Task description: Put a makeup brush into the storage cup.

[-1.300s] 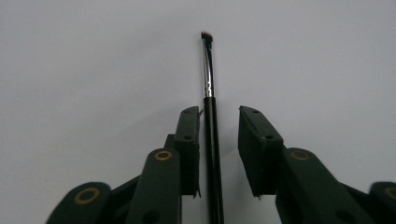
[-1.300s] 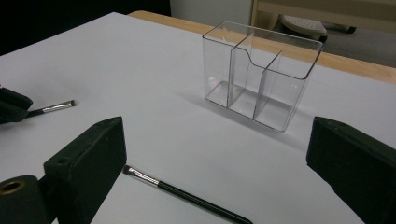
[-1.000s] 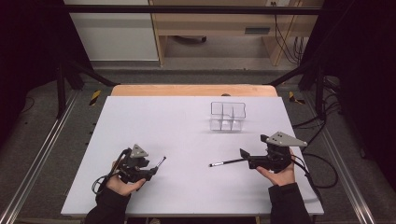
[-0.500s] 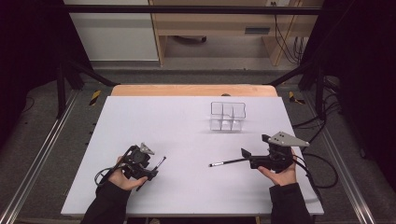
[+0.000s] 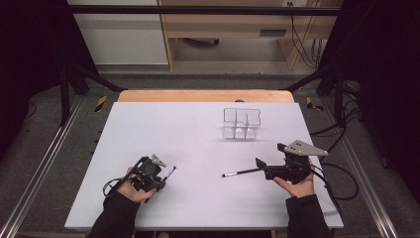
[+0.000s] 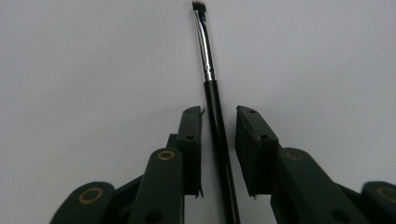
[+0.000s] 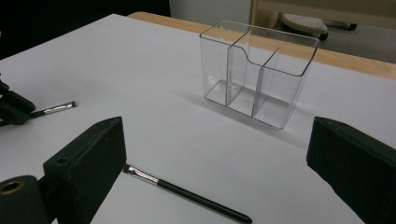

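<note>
A thin makeup brush (image 6: 215, 126) with a black handle, silver ferrule and short dark bristles lies flat on the white table (image 5: 198, 129), near its front left. A second thin brush (image 7: 187, 192), black-handled with a silver ferrule, also lies flat, at the front right. The two brushes lie well apart.

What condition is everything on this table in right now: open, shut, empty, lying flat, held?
Left gripper: jaws have just been closing around the left brush's handle, small gaps still showing, not yet clamped.
Left brush: lying flat on the table, handle between the jaws.
Right gripper: jaws wide open, holding nothing.
Right brush: lying flat on the table, untouched.
Clear organizer: upright, compartments empty.
</note>
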